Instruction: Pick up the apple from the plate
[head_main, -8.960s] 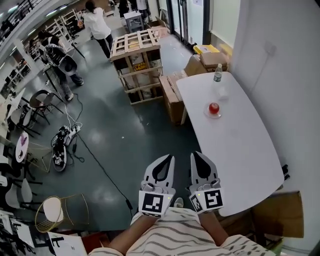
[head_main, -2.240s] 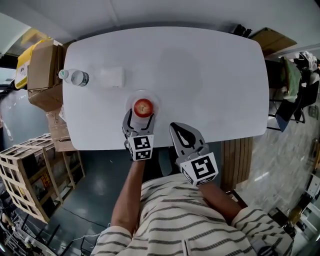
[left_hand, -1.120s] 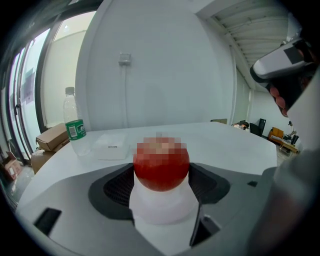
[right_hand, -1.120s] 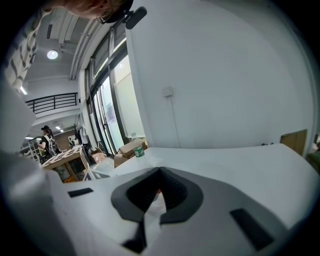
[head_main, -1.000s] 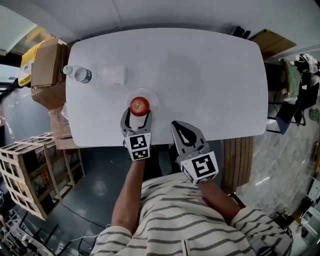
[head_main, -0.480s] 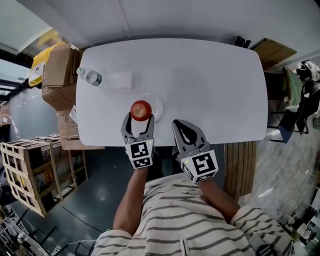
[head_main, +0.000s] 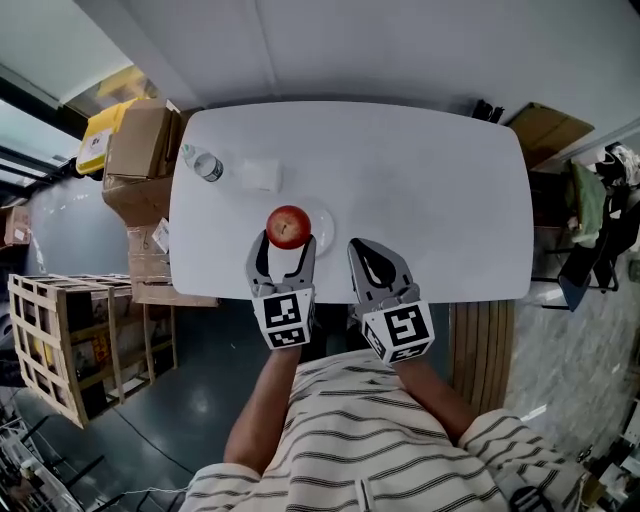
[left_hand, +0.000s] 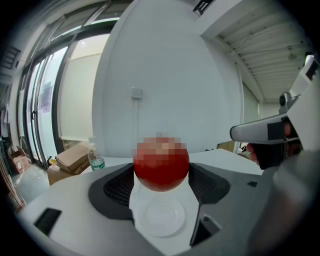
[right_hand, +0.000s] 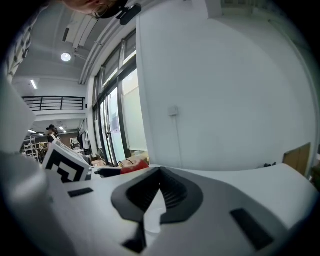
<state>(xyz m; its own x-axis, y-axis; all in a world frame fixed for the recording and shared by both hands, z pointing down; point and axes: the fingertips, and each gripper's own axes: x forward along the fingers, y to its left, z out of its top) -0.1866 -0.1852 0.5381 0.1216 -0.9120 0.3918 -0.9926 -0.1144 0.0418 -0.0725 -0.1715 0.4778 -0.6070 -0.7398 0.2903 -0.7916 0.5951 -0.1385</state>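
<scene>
A red apple (head_main: 288, 227) is clamped between the jaws of my left gripper (head_main: 287, 240), just left of a small white plate (head_main: 320, 222) on the white table (head_main: 430, 200). In the left gripper view the apple (left_hand: 161, 167) hangs above the bare plate (left_hand: 160, 216), apart from it. My right gripper (head_main: 375, 262) hovers over the table's near edge, beside the left one, shut and holding nothing. From the right gripper view (right_hand: 159, 175) the apple (right_hand: 134, 166) shows as a red sliver at the left.
A clear water bottle (head_main: 205, 165) and a small white box (head_main: 262, 175) sit at the table's far left. Cardboard boxes (head_main: 140, 150) and a wooden crate (head_main: 75, 340) stand on the floor left of the table. A white wall runs behind the table.
The apple has risen off the plate in my left gripper and now sits a little to the plate's left. The right gripper stayed beside it.
</scene>
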